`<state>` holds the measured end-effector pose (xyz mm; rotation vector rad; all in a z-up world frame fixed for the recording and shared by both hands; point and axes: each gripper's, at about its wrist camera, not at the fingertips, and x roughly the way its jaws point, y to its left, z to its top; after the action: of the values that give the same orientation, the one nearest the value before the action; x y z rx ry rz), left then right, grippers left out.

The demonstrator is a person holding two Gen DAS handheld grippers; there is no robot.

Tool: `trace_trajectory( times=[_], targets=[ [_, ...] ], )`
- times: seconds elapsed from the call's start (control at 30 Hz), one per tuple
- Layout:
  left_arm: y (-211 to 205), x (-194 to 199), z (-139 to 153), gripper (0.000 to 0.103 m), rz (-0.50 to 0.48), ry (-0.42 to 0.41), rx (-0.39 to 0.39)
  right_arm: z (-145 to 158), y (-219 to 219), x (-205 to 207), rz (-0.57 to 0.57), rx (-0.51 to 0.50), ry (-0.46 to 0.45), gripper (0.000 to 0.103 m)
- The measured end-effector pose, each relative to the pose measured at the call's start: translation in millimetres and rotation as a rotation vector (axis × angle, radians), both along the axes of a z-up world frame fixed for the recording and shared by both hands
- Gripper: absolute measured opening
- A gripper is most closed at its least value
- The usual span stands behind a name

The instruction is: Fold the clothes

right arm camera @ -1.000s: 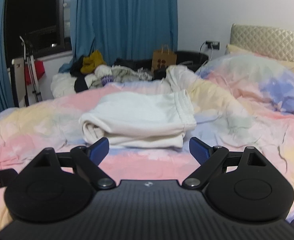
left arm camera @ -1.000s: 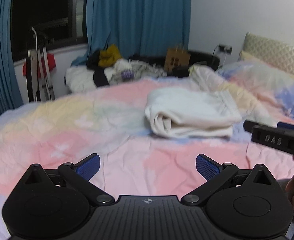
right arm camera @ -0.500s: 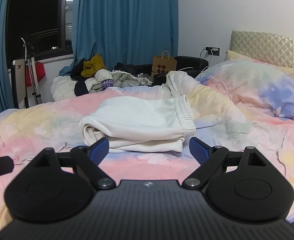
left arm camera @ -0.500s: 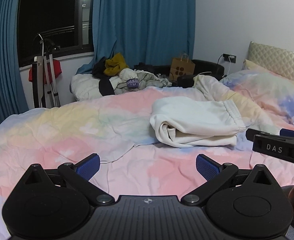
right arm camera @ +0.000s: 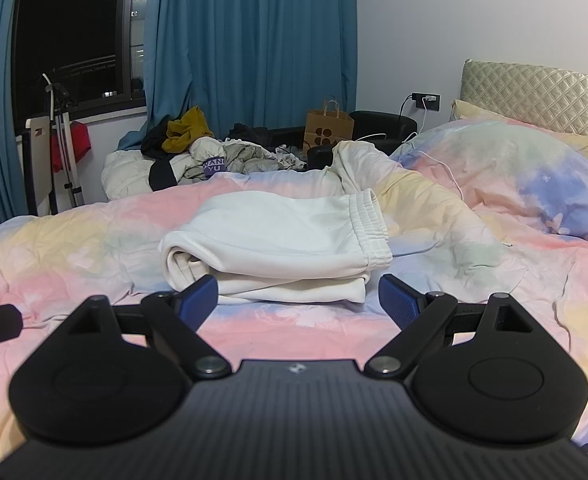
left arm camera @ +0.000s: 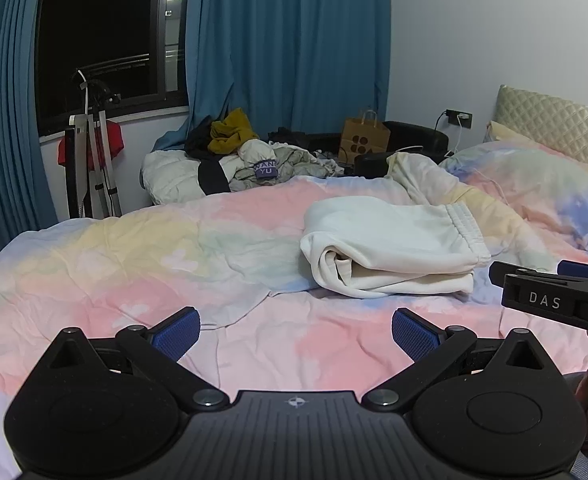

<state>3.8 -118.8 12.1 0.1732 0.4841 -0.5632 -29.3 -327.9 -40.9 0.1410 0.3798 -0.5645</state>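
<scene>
A folded white garment [left arm camera: 390, 250] with an elastic waistband lies on the pastel duvet [left arm camera: 133, 264], right of centre in the left wrist view. My left gripper [left arm camera: 296, 332] is open, empty, and hangs well short of it, over bare duvet. In the right wrist view the same white garment [right arm camera: 281, 240] lies straight ahead, and my right gripper [right arm camera: 298, 300] is open just in front of its near edge, holding nothing. The right gripper [left arm camera: 550, 296] also shows side-on at the right edge of the left wrist view.
A heap of unfolded clothes [left arm camera: 237, 160] sits beyond the bed's far side, by blue curtains [left arm camera: 289, 48]. A brown paper bag [left arm camera: 364, 136] and a dark box stand near a wall socket. A padded headboard [right arm camera: 534, 92] is at right. A white rack [left arm camera: 89, 164] stands left.
Both grippers have drawn back and lifted away from the folded garment, so more of the room shows. The garment has not moved, and both grippers stay open.
</scene>
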Motion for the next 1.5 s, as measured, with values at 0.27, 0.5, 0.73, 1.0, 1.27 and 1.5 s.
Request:
trace_trajectory(
  times=[0.27,0.5,0.73,1.0,1.27,1.5],
  targets=[
    [-6,42,6,0.103,0.022,0.107,0.04,10,-3,44,0.061,0.078,0.105,0.089],
    [-6,110,3,0.103,0.082,0.17,0.045,6,-1,109,0.059,0.068,0.14,0.089],
    [4,153,-35,0.103,0.123,0.193,0.023,-40,-19,146,-0.014,0.102,0.143,0.089],
    [-4,169,-60,0.103,0.113,0.205,0.033,-56,-15,162,-0.029,0.079,0.167,0.089],
    [-1,159,-60,0.103,0.171,0.148,0.061,-57,-9,163,0.008,0.06,0.172,0.089],
    [7,154,-84,0.103,0.273,0.113,0.138,-46,8,147,0.103,0.094,0.11,0.089]
  ],
)
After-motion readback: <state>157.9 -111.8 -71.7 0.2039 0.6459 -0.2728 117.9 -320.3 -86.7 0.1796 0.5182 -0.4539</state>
